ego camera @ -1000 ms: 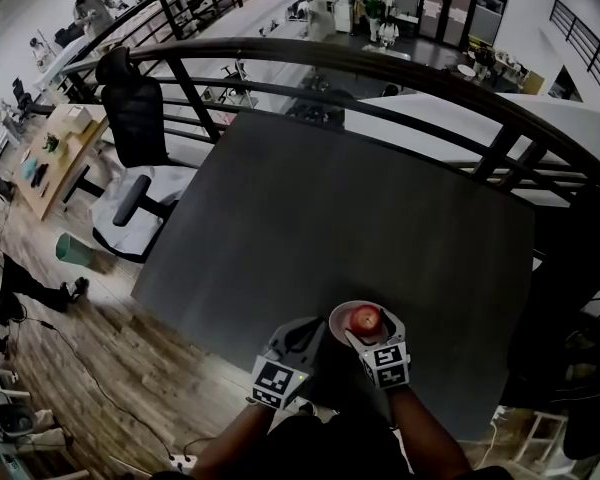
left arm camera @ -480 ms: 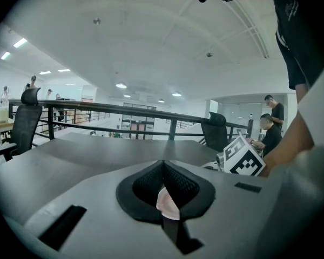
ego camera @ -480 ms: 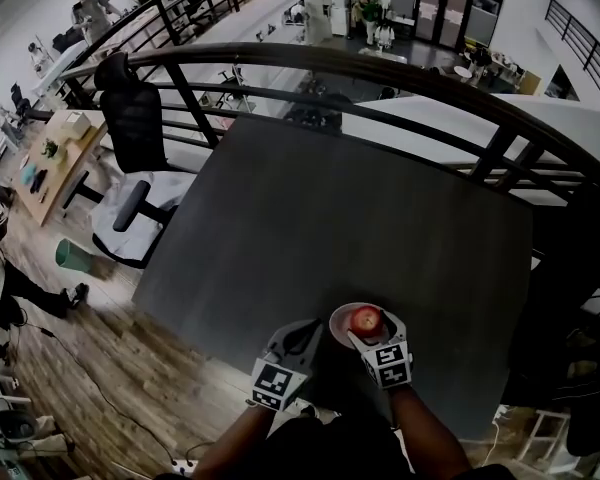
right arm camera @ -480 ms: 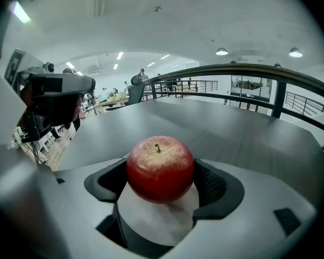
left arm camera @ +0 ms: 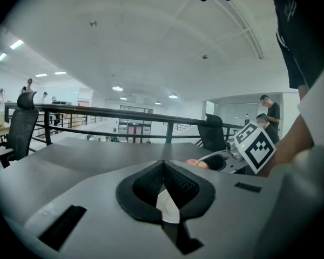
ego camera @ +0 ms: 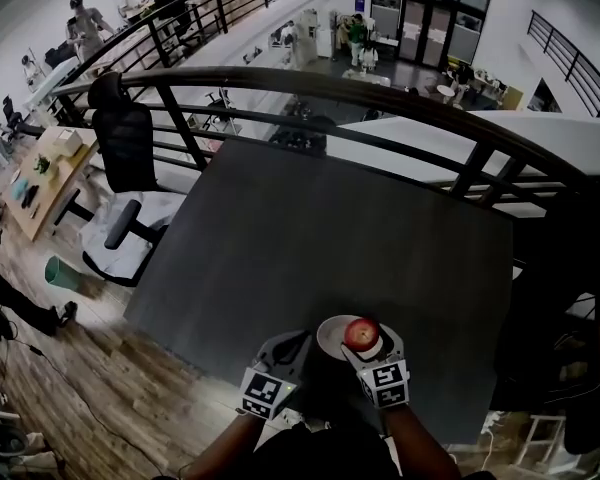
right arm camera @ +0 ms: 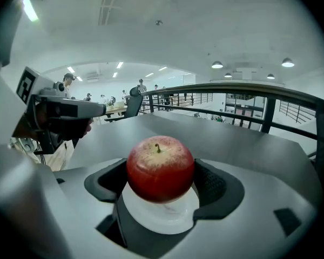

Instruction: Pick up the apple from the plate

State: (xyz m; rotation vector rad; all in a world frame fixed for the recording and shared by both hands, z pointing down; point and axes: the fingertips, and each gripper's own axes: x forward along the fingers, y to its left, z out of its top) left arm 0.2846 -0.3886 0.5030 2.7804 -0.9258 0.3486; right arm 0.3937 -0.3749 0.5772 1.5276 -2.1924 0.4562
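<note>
A red apple (right arm camera: 160,169) is held between the two jaws of my right gripper (right arm camera: 161,183), which is shut on it. The apple hangs just above a small white plate (right arm camera: 163,216). From the head view, the apple (ego camera: 361,334) overlaps the right side of the plate (ego camera: 329,336) near the table's front edge, with the right gripper (ego camera: 366,342) around it. My left gripper (ego camera: 298,345) rests just left of the plate, shut with nothing in it. Through its jaws (left arm camera: 163,169) a sliver of the plate (left arm camera: 168,207) shows, and the apple (left arm camera: 196,163) lies to the right.
The dark grey table (ego camera: 330,228) stretches away from the plate. A black curved railing (ego camera: 380,83) runs along its far side. A black office chair (ego camera: 120,148) stands off the left edge, above a wooden floor (ego camera: 100,368) below.
The apple now sits higher and to the right over the plate, lifted off its middle in the right gripper. The left gripper has stayed beside the plate. The head view has shifted slightly.
</note>
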